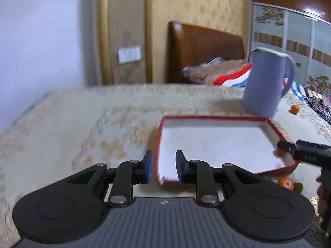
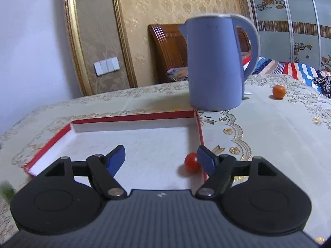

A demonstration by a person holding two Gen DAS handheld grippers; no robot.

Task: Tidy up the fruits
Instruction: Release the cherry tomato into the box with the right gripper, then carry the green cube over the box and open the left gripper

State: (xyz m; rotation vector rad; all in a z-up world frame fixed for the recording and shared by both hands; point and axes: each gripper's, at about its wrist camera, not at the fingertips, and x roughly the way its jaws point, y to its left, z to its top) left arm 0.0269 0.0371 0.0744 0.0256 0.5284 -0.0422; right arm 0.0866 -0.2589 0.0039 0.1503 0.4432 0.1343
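Looking down your right gripper (image 2: 161,157), you can see its jaws spread wide with nothing between them. A small red tomato (image 2: 192,162) lies in the red tray (image 2: 132,117), low and right of the middle of the frame, just beside the right finger and close to the tray's right wall. It is the only fruit I can see in the tray.

Your left gripper (image 1: 164,166) has its jaws apart too, but only a little, and they hold nothing. They hang over the near left corner of the tray.

A small orange (image 2: 278,92) sits on the tablecloth (image 2: 269,136) at the right side of the frame, past the blue kettle (image 2: 217,62) and well apart from the tray. In the left wrist view, another orange (image 1: 285,183) lies at the lower right, just outside the tray.

These fruits look small, round and light, so they will likely roll. The tomato is probably soft and smooth; squeeze it gently across its middle. The oranges should be firmer. Take them across the middle as well.
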